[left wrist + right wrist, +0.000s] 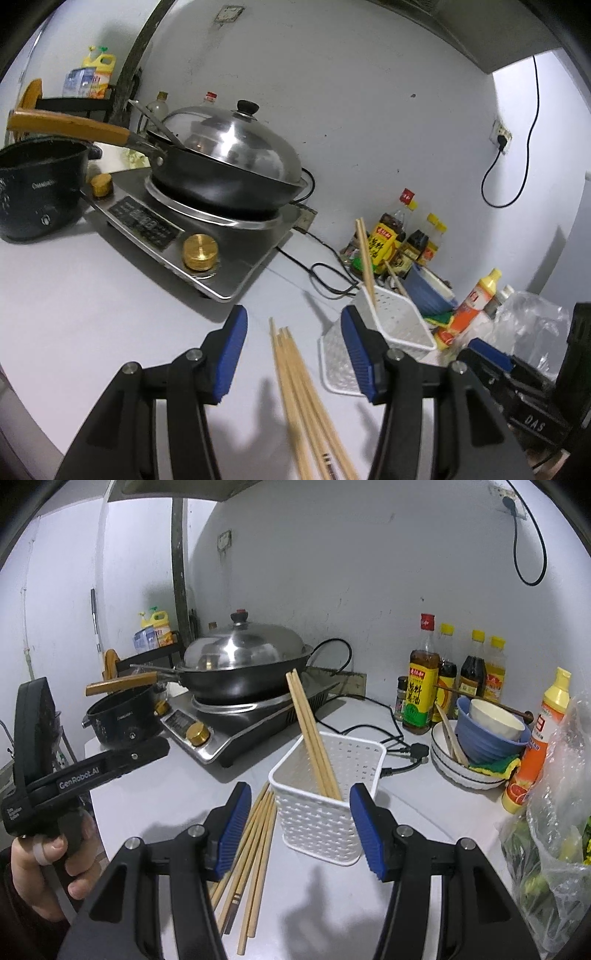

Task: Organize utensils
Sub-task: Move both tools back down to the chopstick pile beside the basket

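Note:
Several loose wooden chopsticks [303,398] lie in a bundle on the white counter, seen from above between the blue pads of my left gripper [295,354], which stands open and does not touch them. To their right stands a white perforated basket [400,323] with a pair of chopsticks [365,254] leaning in it. In the right wrist view the basket [332,775] is just ahead of my open right gripper [301,832], the leaning pair [308,723] sticks up to the left, and the loose chopsticks [255,843] lie left of the basket. A hand holds the left gripper [147,751] there.
An induction cooker [236,738] with a lidded wok [240,664] and a black pot [122,716] fill the back left. Sauce bottles [421,686], stacked bowls [487,731], a squeeze bottle [535,746], a plastic bag [554,849] and a power cable [391,738] crowd the right.

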### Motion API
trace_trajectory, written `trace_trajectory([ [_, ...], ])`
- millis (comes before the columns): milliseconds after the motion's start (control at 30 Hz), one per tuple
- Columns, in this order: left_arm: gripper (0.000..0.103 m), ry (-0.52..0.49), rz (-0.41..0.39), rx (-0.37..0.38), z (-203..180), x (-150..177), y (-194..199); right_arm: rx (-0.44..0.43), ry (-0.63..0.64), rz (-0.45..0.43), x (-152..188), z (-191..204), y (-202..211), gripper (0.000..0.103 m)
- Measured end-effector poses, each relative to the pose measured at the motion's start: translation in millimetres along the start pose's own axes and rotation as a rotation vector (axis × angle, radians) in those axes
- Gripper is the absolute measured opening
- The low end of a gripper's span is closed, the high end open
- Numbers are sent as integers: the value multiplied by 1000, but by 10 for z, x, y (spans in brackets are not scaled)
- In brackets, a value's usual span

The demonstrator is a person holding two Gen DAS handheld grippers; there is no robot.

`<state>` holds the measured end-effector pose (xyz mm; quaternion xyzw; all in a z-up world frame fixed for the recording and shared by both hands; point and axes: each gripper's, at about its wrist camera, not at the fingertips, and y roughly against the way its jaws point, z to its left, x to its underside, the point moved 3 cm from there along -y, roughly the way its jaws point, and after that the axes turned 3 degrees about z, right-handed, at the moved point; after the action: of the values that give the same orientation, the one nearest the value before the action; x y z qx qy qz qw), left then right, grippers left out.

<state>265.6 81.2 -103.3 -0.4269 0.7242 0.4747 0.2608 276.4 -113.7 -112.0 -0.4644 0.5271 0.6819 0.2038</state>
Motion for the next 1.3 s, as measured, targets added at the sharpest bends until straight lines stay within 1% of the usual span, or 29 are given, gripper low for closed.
trace_trajectory([
  [200,53,-50,27,-29,110,107,-18,1,-6,69,144,49,-235,53],
  [300,53,-49,50,-36,197,169,-59,2,-9,125,254,89,-423,43],
  [400,53,-41,81,-39,301,241,-116,-5,-13,178,364,124,-608,39],
  [467,53,-38,94,-44,342,278,-145,-6,-15,210,430,140,-721,34],
  [533,53,-32,108,-46,397,306,-176,-12,-16,239,495,163,-838,26],
  [700,53,-20,135,-57,524,346,-241,-20,-22,298,616,216,-1117,22],
  [800,53,-10,152,-62,591,359,-277,-25,-17,324,657,264,-1251,19],
  [1067,53,-1,194,-64,679,411,-385,-32,-11,357,752,317,-1465,19],
  [1133,53,-7,204,-63,663,422,-418,-31,-3,354,750,309,-1466,14],
  [1233,53,-52,218,-83,577,452,-472,-43,5,357,764,293,-1460,7],
  [1300,53,-104,238,-90,476,492,-527,-51,10,357,770,294,-1458,6],
])
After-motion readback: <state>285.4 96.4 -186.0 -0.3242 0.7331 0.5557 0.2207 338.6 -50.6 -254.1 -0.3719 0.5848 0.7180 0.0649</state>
